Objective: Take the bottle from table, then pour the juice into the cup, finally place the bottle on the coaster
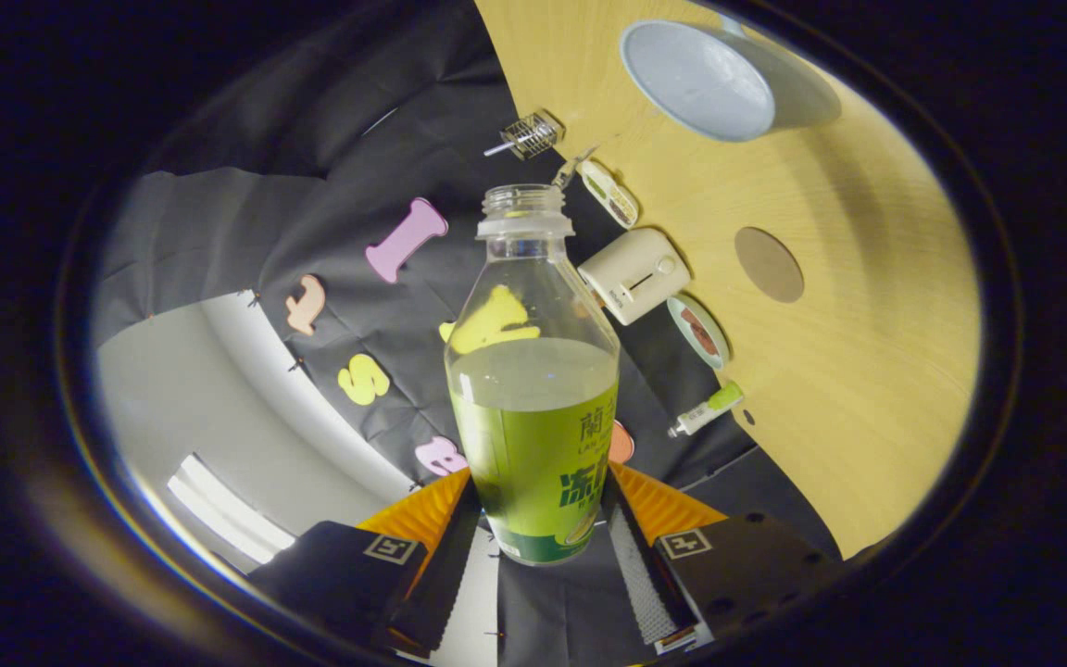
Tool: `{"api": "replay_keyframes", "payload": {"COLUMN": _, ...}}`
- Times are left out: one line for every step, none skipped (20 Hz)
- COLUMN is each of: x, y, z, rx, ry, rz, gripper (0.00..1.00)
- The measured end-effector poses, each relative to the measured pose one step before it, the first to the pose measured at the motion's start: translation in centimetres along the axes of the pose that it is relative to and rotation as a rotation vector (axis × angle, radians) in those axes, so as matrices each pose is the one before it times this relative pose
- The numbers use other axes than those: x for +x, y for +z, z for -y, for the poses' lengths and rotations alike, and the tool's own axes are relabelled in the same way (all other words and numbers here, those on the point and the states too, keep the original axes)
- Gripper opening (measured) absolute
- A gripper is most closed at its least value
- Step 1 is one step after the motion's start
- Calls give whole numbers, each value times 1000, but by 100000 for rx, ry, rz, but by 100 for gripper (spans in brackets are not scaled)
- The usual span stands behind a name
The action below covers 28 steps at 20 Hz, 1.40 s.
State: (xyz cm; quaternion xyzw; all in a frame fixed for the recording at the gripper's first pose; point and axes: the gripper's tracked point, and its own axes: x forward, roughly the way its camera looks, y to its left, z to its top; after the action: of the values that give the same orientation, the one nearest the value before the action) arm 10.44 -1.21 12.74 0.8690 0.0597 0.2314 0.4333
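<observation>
Juice fills about half the uncapped bottle, which the tool grips low on its label, both fingers pressing its sides. The view is rolled, worktop to one side, cup and round coaster beyond. Tipping short of the cup would likely spill juice onto the worktop.

A staged recording booth rather than a lived-in room: black cloth is hanging as the wall, a bare wooden table is standing against it, and a ceiling strip light is glowing beyond.
</observation>
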Motion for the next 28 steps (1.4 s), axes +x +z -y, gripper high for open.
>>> {"api": "replay_keyframes", "payload": {"x": 10, "y": 179, "z": -8, "rx": -244, "ry": 297, "rz": 504, "gripper": 79}}
{"api": "replay_keyframes", "payload": {"x": 67, "y": 210, "z": -33, "rx": -114, "ry": 573, "rz": 658, "gripper": 79}}
{"api": "replay_keyframes", "payload": {"x": 103, "y": 94, "z": -49, "rx": -350, "ry": 248, "rz": 207, "gripper": 79}}
{"api": "replay_keyframes", "payload": {"x": 249, "y": 31, "z": -223, "rx": -64, "ry": 34, "rz": -29, "gripper": 79}}
{"api": "replay_keyframes", "payload": {"x": 16, "y": 41, "z": -115, "rx": 87, "ry": -35, "rz": -106, "gripper": 79}}
{"api": "replay_keyframes", "payload": {"x": -198, "y": -56, "z": -42, "rx": 166, "ry": -179, "rz": 98, "gripper": 79}}
{"api": "replay_keyframes", "payload": {"x": -152, "y": -27, "z": 53, "rx": -72, "ry": -72, "rz": -52, "gripper": 79}}
{"api": "replay_keyframes", "payload": {"x": -58, "y": -60, "z": 1, "rx": -222, "ry": -89, "rz": -21, "gripper": 79}}
{"api": "replay_keyframes", "payload": {"x": -156, "y": -139, "z": -22, "rx": -618, "ry": -51, "rz": -352, "gripper": 79}}
{"api": "replay_keyframes", "payload": {"x": 33, "y": 19, "z": -129, "rx": -842, "ry": 85, "rz": 152, "gripper": 79}}
{"api": "replay_keyframes", "payload": {"x": -75, "y": 84, "z": 14, "rx": -1287, "ry": -208, "rz": 188, "gripper": 79}}
{"api": "replay_keyframes", "payload": {"x": -105, "y": 80, "z": 87, "rx": -1001, "ry": -270, "rz": 243, "gripper": 79}}
{"api": "replay_keyframes", "payload": {"x": -44, "y": -66, "z": 84, "rx": -821, "ry": -298, "rz": 92, "gripper": 79}}
{"api": "replay_keyframes", "payload": {"x": -103, "y": -100, "z": -30, "rx": -1197, "ry": -198, "rz": -149, "gripper": 79}}
{"api": "replay_keyframes", "payload": {"x": -58, "y": -95, "z": 120, "rx": -2206, "ry": -561, "rz": -76, "gripper": 79}}
{"api": "replay_keyframes", "payload": {"x": -35, "y": 42, "z": 92, "rx": -2998, "ry": -644, "rz": 96, "gripper": 79}}
{"api": "replay_keyframes", "payload": {"x": -40, "y": 74, "z": -27, "rx": -2983, "ry": -114, "rz": 517, "gripper": 79}}
{"api": "replay_keyframes", "payload": {"x": 51, "y": -71, "z": 165, "rx": -2857, "ry": -526, "rz": -216, "gripper": 79}}
{"api": "replay_keyframes", "payload": {"x": 73, "y": -144, "z": 273, "rx": -2662, "ry": -1147, "rz": -452, "gripper": 79}}
{"api": "replay_keyframes", "payload": {"x": 234, "y": -214, "z": 358, "rx": -2676, "ry": -1526, "rz": -1075, "gripper": 79}}
{"api": "replay_keyframes", "payload": {"x": 157, "y": -193, "z": 381, "rx": -3155, "ry": -2342, "rz": -966, "gripper": 79}}
{"api": "replay_keyframes", "payload": {"x": 304, "y": -209, "z": 611, "rx": -4204, "ry": -2524, "rz": -1175, "gripper": 79}}
{"api": "replay_keyframes", "payload": {"x": 80, "y": -135, "z": 354, "rx": -4928, "ry": -2111, "rz": -837, "gripper": 79}}
{"api": "replay_keyframes", "payload": {"x": -90, "y": -136, "z": 362, "rx": -5289, "ry": -2194, "rz": -433, "gripper": 79}}
{"api": "replay_keyframes", "payload": {"x": 52, "y": -201, "z": 370, "rx": -5682, "ry": -2074, "rz": -762, "gripper": 79}}
{"api": "replay_keyframes", "payload": {"x": -58, "y": -230, "z": 230, "rx": -5875, "ry": -2002, "rz": -1154, "gripper": 79}}
{"api": "replay_keyframes", "payload": {"x": -113, "y": -319, "z": 298, "rx": -5969, "ry": -2117, "rz": -1292, "gripper": 79}}
{"api": "replay_keyframes", "payload": {"x": -177, "y": -336, "z": 215, "rx": -5987, "ry": -1634, "rz": -954, "gripper": 79}}
